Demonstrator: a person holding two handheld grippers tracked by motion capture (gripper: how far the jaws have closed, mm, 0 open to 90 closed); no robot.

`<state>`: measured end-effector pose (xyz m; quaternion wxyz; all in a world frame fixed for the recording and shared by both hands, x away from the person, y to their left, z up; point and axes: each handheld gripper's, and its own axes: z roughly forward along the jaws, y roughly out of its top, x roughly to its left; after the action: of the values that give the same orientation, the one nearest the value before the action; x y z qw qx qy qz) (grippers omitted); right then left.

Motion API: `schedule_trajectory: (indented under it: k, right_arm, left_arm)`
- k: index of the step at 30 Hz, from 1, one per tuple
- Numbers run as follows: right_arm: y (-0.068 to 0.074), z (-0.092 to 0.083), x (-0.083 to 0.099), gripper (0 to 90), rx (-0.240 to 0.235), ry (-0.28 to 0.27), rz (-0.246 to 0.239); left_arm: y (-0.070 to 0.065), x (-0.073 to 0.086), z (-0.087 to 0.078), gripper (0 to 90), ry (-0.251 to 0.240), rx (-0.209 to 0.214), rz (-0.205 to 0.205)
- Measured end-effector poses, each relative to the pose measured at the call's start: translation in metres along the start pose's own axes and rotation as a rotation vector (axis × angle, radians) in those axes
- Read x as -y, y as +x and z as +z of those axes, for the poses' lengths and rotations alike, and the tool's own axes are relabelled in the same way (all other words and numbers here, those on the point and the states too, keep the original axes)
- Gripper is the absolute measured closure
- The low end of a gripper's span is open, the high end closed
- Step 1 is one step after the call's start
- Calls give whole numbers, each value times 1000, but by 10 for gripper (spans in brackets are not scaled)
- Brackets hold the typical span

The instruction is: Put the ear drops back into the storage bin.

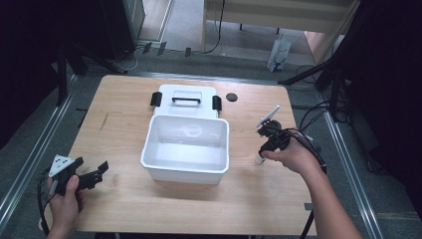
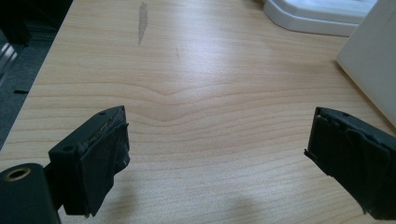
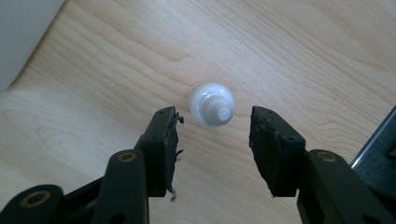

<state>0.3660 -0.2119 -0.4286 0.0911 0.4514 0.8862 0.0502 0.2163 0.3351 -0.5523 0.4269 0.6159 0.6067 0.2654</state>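
A small white bottle (image 3: 211,105) stands upright on the wooden table (image 1: 124,99), seen from above in the right gripper view. My right gripper (image 3: 214,128) hangs over it, open, with one jaw on each side of the bottle and no contact. In the high view the bottle (image 1: 259,159) peeks out just left of the right gripper (image 1: 266,133). A white plastic bin (image 1: 185,168) sits open at the table's middle, its lid (image 1: 185,100) with a black handle lying behind it. My left gripper (image 2: 217,140) is open over bare wood near the front left corner (image 1: 92,173).
A small black disc (image 1: 231,96) lies on the table right of the lid. The bin's wall (image 2: 369,60) and the lid's corner (image 2: 317,16) show at the right of the left gripper view. Cables trail off the table's right edge (image 1: 311,142).
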Motion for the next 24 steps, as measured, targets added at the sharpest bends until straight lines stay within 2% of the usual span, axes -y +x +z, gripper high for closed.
schedule_trajectory:
  k: [2, 6, 12, 14, 15, 19, 21, 22, 24]
  right_arm:
    - [-1, 2, -2, 539, 7, 4, 0]
    - [-3, 15, -8, 535, 39, 48, -3]
    - [-5, 22, -10, 541, 38, 64, 17]
    - [-7, 25, -10, 554, 29, 71, 23]
    - [-8, 27, -10, 577, 5, 70, 32]
    - [-6, 29, -10, 643, -28, 76, 25]
    - [-6, 29, -10, 673, -28, 71, 18]
    - [-7, 27, -10, 719, -27, 61, 15]
    - [-7, 25, -10, 719, -35, 48, 23]
  left_arm:
    - [0, 0, 0, 62, 0, 0, 0]
    - [0, 0, 0, 62, -2, 4, -3]
    - [0, 0, 1, 63, 2, 12, 2]
    - [0, 0, 1, 63, 3, 13, 2]
    - [0, 0, 1, 63, 2, 13, 3]
    - [0, 0, 1, 63, 2, 11, 2]
    - [0, 0, 1, 63, 3, 11, 2]
    - [0, 0, 1, 63, 4, 11, 2]
    - [0, 0, 0, 63, 5, 10, 3]
